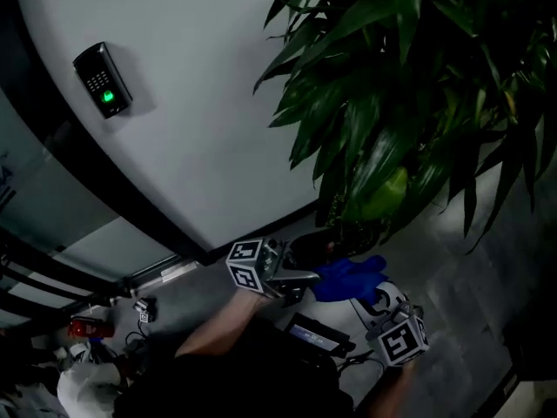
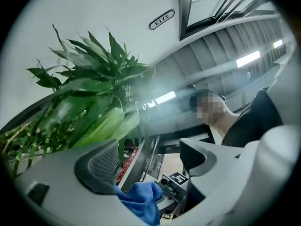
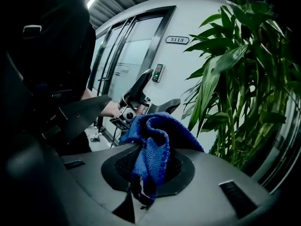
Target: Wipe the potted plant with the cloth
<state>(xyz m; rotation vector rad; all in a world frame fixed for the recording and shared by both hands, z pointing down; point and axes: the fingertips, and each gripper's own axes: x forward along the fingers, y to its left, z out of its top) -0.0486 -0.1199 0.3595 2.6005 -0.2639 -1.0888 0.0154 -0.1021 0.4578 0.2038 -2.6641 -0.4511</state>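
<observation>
The right gripper (image 3: 150, 171) has its jaws clenched on a crumpled blue woven cloth (image 3: 155, 140), which bunches up out of the closed jaws. The left gripper (image 2: 148, 160) is released: its jaws stand apart with nothing grasped, and the cloth shows only low in its view, beyond them.

In the head view both grippers are held low and close together, near the foot of the tall potted plant with long dark green leaves (image 1: 392, 103). The plant stands beside a white wall (image 1: 191, 103) that carries a small black keypad (image 1: 103, 80). The pot itself is hard to make out in the dim light. The cloth is near the lowest leaves, but no view shows it touching one.

By my reading, only the taking-up of the cloth is done, and no wiping contact is on. What is left is nearly all of the task: bringing the cloth to a leaf, perhaps steadying that leaf with the free left jaws, and working through the foliage.
</observation>
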